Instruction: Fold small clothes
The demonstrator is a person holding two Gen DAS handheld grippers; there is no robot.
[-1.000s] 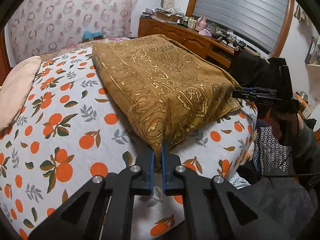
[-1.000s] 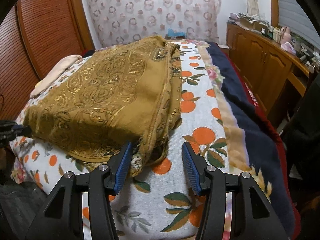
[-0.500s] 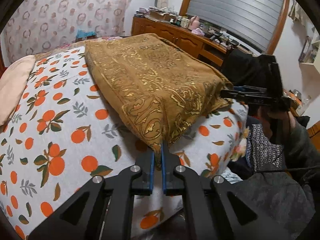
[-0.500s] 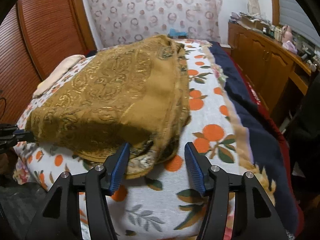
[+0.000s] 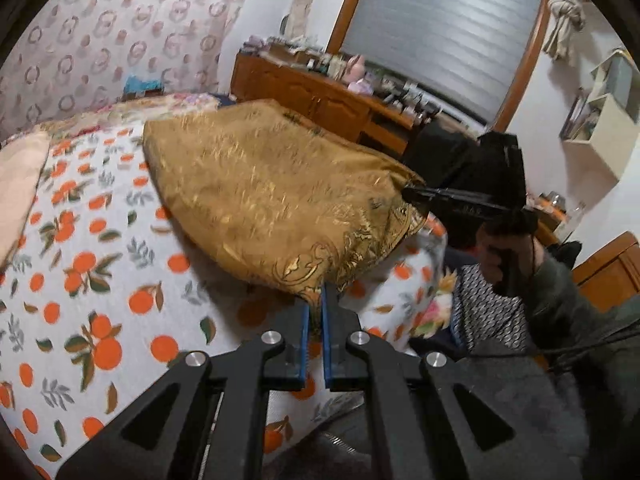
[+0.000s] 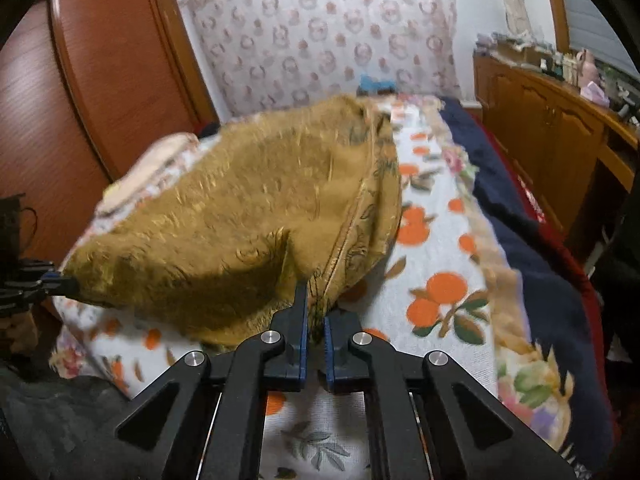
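No legible writing. One mustard-gold patterned cloth point(image 5: 280, 200) lies on the orange-print bed sheet point(image 5: 100, 280); left tool point(image 5: 315, 312) and right tool point(image 6: 315, 312) each clamp a near corner.

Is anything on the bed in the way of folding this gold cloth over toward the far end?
Nothing visible. The gold cloth is pinched at both near corners, and the orange-print bedspread around it lies bare; the pink pillow sits off to the side.
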